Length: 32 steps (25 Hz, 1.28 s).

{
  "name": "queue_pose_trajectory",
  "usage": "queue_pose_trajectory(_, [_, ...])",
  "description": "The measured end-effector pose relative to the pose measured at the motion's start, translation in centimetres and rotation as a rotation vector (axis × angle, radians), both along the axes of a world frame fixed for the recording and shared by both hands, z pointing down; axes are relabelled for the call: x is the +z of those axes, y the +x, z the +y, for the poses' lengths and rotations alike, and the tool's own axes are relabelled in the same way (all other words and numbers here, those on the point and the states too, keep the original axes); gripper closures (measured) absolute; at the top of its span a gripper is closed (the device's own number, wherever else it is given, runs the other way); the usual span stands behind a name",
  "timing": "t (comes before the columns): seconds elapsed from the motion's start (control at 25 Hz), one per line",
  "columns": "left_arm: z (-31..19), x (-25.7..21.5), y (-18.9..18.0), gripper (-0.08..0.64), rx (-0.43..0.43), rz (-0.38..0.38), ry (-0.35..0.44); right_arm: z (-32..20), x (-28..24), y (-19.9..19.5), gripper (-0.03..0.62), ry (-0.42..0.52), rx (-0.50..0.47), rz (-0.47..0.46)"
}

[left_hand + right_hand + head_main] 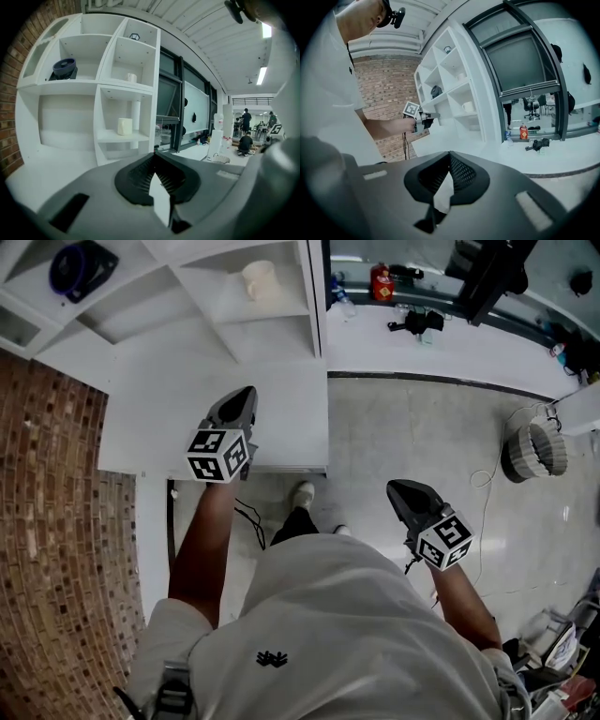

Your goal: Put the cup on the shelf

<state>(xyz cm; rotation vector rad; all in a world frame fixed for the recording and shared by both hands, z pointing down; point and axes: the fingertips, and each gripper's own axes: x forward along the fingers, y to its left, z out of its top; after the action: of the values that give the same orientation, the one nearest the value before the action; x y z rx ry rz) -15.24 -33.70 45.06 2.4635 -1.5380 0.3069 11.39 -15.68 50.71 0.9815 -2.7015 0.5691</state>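
The left claw (247, 392), mid-frame in the head view, has its jaws pressed together with nothing between them. The right claw (395, 487), lower right over the floor (422, 427), is likewise closed and empty (each pair of tips meets in its own view). The left one hangs over the white surface (159, 418) below the shelf (202, 310), well apart from the cup (260, 279), which stands in a shelf compartment at upper middle.

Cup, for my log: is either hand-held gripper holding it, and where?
Nothing is held. Left hand-held gripper and right hand-held gripper are shut, empty; cup sits on shelf.
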Motion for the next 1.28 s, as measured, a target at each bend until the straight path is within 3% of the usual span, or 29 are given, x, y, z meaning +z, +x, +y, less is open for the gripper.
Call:
queue_pose_trajectory(0.28, [5.9,2.0,2.1,0.553,0.061,-0.006,-0.046,2.5,0.5,0.1,0.581,0.001,-0.033,0.010])
queue_pose_trajectory(0.64, [12.9,4.7,5.6,0.553,0.199,-0.036,-0.112,4.9,0.4,-0.7,0.581,0.018,-0.070,0.011])
queue_pose_trajectory(1.28, [19.9,7.1,9.8,0.552,0.300,-0.025,-0.192,6.4,-0.2,-0.1,0.581,0.053,-0.096,0.019])
